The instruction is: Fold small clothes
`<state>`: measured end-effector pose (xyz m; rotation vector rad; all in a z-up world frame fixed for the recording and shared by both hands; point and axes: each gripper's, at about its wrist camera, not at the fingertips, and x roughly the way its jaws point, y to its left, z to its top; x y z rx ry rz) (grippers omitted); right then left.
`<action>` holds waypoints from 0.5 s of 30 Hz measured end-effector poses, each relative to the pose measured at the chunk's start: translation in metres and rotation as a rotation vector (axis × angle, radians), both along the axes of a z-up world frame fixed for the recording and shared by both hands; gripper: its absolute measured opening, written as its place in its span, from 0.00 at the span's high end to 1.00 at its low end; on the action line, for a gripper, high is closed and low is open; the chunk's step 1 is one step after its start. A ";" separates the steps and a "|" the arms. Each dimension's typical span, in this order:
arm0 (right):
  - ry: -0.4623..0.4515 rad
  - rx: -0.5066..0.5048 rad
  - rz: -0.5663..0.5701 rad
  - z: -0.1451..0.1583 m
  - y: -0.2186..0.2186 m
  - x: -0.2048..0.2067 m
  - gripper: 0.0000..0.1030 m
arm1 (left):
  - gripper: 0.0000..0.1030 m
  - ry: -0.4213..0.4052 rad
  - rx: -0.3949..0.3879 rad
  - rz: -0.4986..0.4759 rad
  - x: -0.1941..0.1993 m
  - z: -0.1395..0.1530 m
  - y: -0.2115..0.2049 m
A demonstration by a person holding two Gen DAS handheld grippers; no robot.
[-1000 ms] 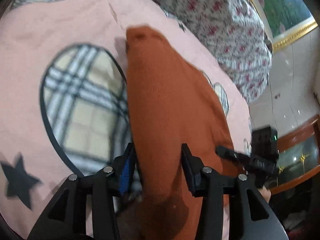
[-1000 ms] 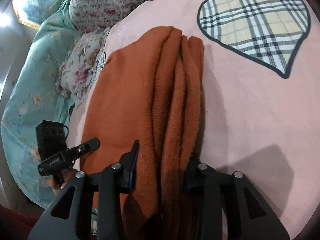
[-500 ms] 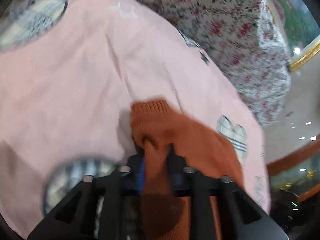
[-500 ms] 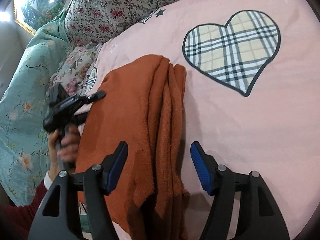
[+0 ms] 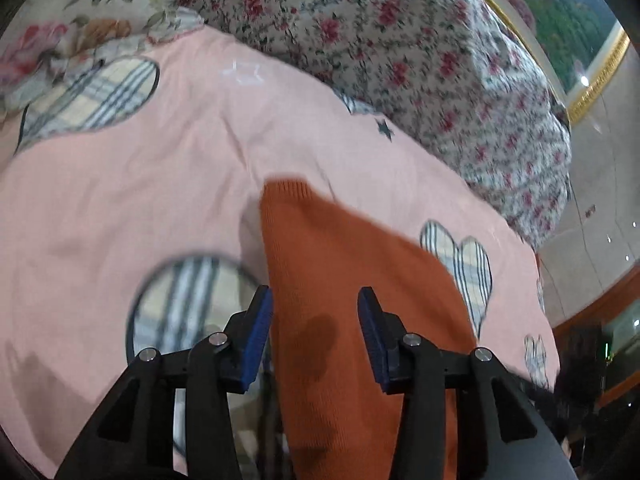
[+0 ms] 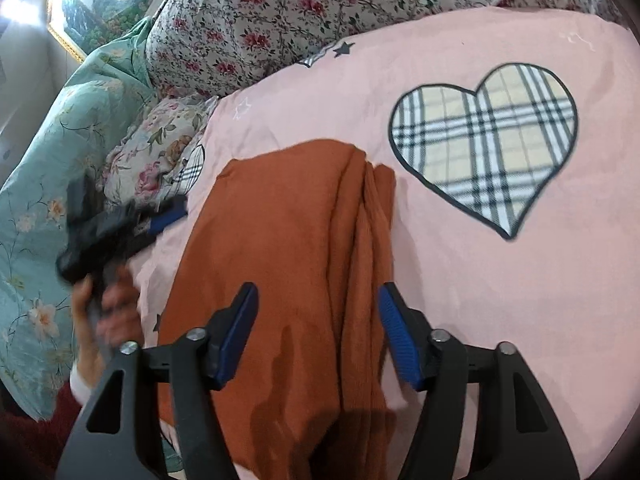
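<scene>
I have just released the orange knit garment (image 6: 288, 248): my left tool (image 5: 316, 332) and right tool (image 6: 318, 332) now stand open over it. It lies folded on the pink bed cover (image 6: 500, 300), so this fold looks finished.

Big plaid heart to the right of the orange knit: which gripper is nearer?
Right. The right gripper hangs open over the orange knit's folded edge, beside the big plaid heart. The left gripper is off the knit's far side, farther away.

Both views close above sweater (image 5: 340, 300)
</scene>
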<state>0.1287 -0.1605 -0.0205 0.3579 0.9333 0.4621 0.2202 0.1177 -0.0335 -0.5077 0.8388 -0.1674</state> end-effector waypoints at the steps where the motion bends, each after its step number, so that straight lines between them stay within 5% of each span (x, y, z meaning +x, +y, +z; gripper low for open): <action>1: 0.001 -0.009 -0.001 0.000 0.003 0.005 0.49 | 0.57 0.004 0.002 -0.006 -0.009 -0.002 -0.004; 9: 0.090 0.001 -0.003 -0.022 0.006 0.035 0.61 | 0.57 0.064 0.013 -0.039 -0.055 -0.024 -0.020; 15: 0.010 -0.032 -0.022 -0.004 0.005 0.033 0.62 | 0.54 0.078 0.004 -0.034 -0.068 -0.030 -0.021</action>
